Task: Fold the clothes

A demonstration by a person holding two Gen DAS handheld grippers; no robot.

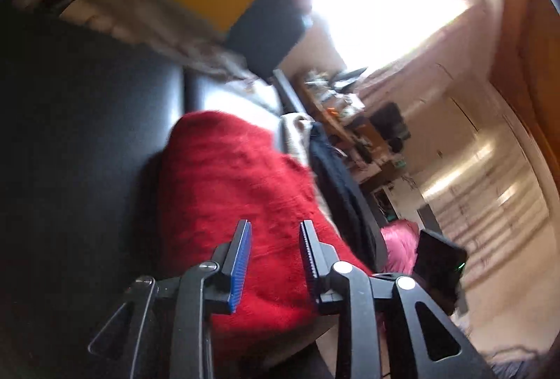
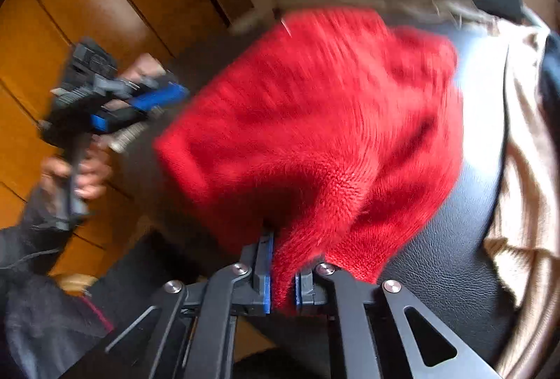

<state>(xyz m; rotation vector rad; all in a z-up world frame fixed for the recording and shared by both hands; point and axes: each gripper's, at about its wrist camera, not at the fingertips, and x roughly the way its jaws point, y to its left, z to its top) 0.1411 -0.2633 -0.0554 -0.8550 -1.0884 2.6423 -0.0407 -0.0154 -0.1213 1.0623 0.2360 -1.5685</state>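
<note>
Right gripper (image 2: pixel 281 274): jaws clamped on an edge of the fluffy red knitted sweater (image 2: pixel 315 120), bunched ahead on the black leather seat (image 2: pixel 437 239) | left gripper (image 1: pixel 274 256): jaws parted, empty, above the knit | handling: soft, limp, probably light; blur obscures hem, grip edges.

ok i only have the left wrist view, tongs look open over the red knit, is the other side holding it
Observer: Yes, the right tongs are shut on an edge of the red knit sweater.
Operator: and is my left one touching the cloth
Observer: No, the left tongs sit off its edge, apart from it, held by a hand.
Operator: anything beside the sweater
Observer: A beige garment lies beside it on the black leather seat.
</note>
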